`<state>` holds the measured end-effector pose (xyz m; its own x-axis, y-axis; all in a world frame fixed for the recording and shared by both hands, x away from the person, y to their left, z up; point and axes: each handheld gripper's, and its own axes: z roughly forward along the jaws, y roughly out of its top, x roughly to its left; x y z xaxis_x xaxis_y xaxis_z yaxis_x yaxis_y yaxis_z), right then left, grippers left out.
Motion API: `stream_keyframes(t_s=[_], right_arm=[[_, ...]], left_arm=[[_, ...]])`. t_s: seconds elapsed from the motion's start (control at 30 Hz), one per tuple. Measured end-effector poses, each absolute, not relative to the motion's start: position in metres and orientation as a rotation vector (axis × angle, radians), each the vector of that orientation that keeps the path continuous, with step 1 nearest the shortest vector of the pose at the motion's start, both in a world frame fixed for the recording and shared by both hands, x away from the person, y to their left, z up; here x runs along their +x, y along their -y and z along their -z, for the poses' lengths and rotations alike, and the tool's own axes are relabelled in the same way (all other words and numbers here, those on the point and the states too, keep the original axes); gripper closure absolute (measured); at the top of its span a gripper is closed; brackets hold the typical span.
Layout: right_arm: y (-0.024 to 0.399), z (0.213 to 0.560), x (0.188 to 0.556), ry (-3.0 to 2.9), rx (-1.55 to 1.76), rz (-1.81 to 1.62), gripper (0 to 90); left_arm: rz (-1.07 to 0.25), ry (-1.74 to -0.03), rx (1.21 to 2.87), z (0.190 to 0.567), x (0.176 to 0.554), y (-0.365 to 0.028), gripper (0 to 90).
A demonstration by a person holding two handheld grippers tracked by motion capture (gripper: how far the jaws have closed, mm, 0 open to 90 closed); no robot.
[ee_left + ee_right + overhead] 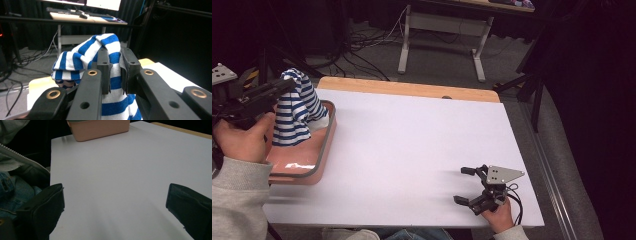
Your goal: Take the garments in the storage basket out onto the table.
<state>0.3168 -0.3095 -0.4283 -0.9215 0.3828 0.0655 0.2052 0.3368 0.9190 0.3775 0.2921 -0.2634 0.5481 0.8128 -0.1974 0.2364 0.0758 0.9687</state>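
Left gripper point(287, 86) pinches the blue-and-white striped cloth point(298, 107), jaws nearly closed, lifting it above the pink rectangular plastic tray point(324, 150). Right gripper point(466, 185), well apart from that tray, gapes wide, empty.

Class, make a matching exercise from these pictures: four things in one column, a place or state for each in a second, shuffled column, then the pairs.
1. striped cloth
2. pink tray
3. left hand-held gripper
4. right hand-held gripper

A. jaws wide open above bare table
B. at the table's left edge
C. hanging in folds, lifted above the tray
D. shut on fabric

Pairs: 1-C, 2-B, 3-D, 4-A
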Motion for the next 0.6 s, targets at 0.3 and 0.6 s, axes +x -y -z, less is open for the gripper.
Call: stream_keyframes(t_s=[0.3,0.6], right_arm=[[0.309,0.428,0.317,-2.434,0.536,-1.633,2.3],[0.310,0.428,0.316,-2.433,0.537,-1.633,2.4]], left_arm=[[-0.524,-0.876,1.451,0.250,0.375,-0.274,79.6],[-0.436,-0.777,1.453,0.241,0.379,-0.241,79.6]])
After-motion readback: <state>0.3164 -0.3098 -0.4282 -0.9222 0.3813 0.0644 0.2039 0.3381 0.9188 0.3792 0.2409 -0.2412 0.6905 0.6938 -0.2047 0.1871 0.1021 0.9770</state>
